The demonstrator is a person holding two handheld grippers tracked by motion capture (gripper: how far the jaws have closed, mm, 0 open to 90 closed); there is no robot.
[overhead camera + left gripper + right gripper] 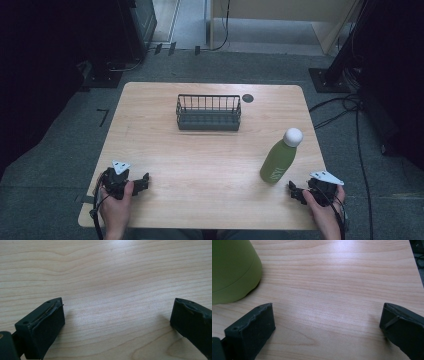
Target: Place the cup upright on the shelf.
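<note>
- The green bottle (278, 163) with a white cap was found upright on the desk (210, 160), near its right front part.
- The right hand-held gripper (296, 192) was held just beside the bottle base, jaws spread wide, nothing between them.
- The left hand-held gripper (142, 182) was rested at the left front, jaws wide and empty.
- A wire basket (208, 113) was noted towards the far edge, well apart.

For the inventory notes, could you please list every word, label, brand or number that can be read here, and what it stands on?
green bottle: white lettering runs along its lower body, too small and blurred to read.
wire basket, table, left gripper, right gripper: no text seen.
</note>
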